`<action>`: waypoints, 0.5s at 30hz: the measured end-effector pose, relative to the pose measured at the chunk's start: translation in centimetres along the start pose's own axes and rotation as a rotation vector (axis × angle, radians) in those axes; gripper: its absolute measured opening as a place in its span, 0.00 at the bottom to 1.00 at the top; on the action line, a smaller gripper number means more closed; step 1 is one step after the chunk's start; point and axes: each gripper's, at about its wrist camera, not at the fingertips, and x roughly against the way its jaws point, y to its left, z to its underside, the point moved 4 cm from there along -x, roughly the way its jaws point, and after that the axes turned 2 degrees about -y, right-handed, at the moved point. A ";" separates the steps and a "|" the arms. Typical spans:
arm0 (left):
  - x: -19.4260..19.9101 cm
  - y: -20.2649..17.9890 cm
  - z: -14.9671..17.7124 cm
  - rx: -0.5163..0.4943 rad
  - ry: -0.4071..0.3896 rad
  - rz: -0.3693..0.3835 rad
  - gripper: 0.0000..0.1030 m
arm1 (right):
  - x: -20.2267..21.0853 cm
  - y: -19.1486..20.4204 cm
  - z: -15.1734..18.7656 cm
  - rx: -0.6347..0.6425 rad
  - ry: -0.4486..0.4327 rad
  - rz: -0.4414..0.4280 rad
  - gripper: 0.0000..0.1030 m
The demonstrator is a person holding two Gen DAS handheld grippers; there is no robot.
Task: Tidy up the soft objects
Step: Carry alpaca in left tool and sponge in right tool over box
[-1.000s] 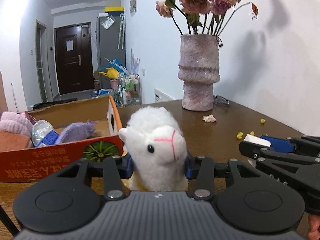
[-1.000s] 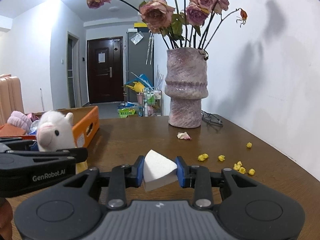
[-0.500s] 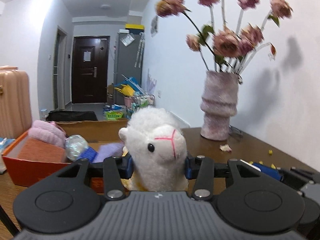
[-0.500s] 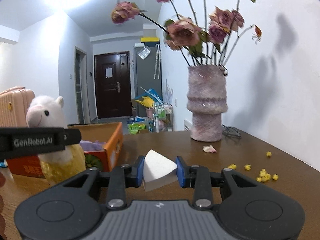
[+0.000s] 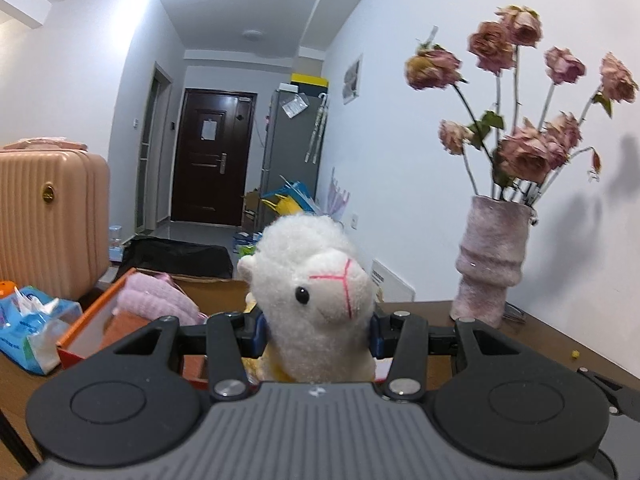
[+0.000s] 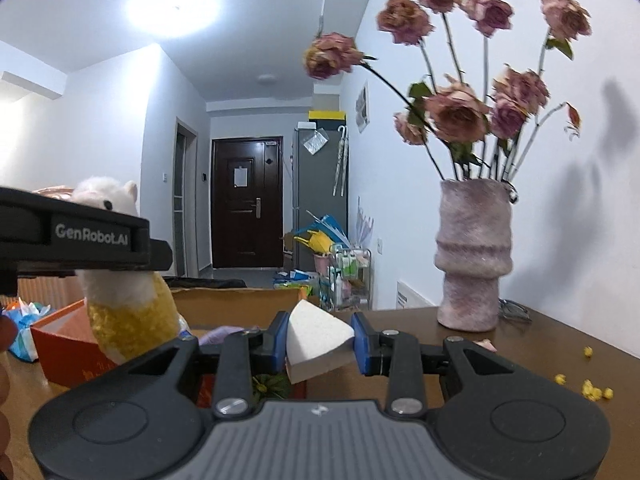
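My left gripper [image 5: 316,330] is shut on a white plush alpaca [image 5: 316,296] and holds it up in the air near an orange cardboard box [image 5: 86,322]. The box holds a pink knitted thing [image 5: 154,300] and other soft items. My right gripper [image 6: 320,338] is shut on a white wedge-shaped sponge [image 6: 316,336], lifted above the brown table [image 6: 528,360]. In the right wrist view the alpaca [image 6: 128,308] hangs at the left in the left gripper, over the box [image 6: 60,342].
A pink vase of dried roses [image 6: 474,256] stands at the back right of the table. Yellow crumbs [image 6: 592,390] lie at the right. A blue tissue pack [image 5: 30,326] lies left of the box. A pink suitcase [image 5: 48,220] stands behind.
Both grippers have risen with their loads. The left one has carried the alpaca up and to the left, above the box. The views now sit higher over the table.
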 end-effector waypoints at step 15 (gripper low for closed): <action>-4.2 3.7 -1.4 -0.013 -0.050 -0.059 0.45 | -5.7 4.0 -0.6 0.015 -0.021 -0.034 0.31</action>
